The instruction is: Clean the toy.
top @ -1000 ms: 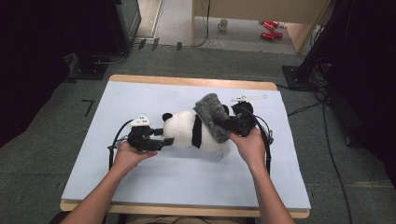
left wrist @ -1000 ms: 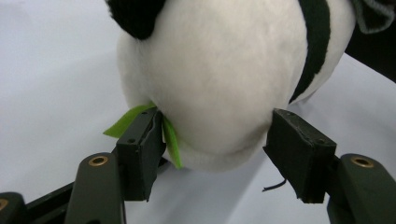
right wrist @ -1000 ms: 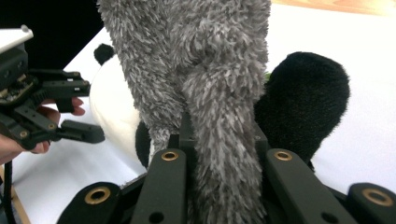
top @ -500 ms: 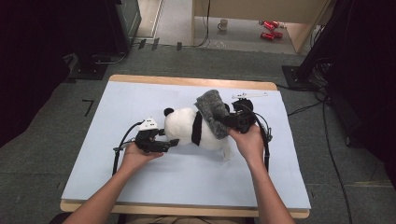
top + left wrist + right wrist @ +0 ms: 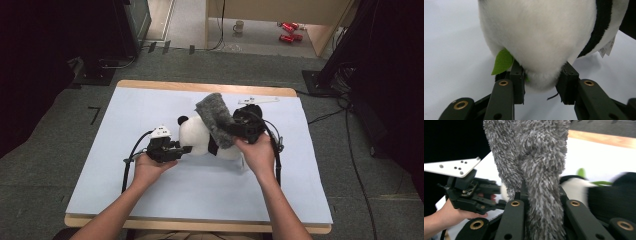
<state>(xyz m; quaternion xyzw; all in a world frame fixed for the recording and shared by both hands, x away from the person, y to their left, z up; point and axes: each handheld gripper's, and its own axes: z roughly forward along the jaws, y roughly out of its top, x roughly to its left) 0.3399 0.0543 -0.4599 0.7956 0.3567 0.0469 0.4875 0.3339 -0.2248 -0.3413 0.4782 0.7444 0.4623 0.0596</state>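
Two hand-held grippers bracket one soft toy, and the coming move turns on how that toy lies between them. Nearest you, your left hand-held gripper (image 5: 186,149) sits at the toy's left end on the bench (image 5: 200,200); its jaws have just been closing, and in the left gripper view the pads (image 5: 517,75) press into the white plush on both sides, beside a green felt leaf (image 5: 502,61). So you grip the stuffed panda (image 5: 202,137) by its rounded white end, which lies straight ahead of those jaws.

From there the panda's long axis runs left to right across the bench, roughly along the line joining your two hands, with its white end toward your left hand and its darker parts toward your right. It lies on its side, near the bench's middle.

At the far end, your right hand-held gripper (image 5: 235,131) is clamped tight on a grey fuzzy cloth (image 5: 216,117); in the right gripper view the cloth (image 5: 534,170) rises up out of the closed jaws and drapes over the panda's body. The cloth's length runs across the panda's axis, from the far side down toward your right hand.

Your left hand is nearer the panda's white end, your right nearer the cloth.
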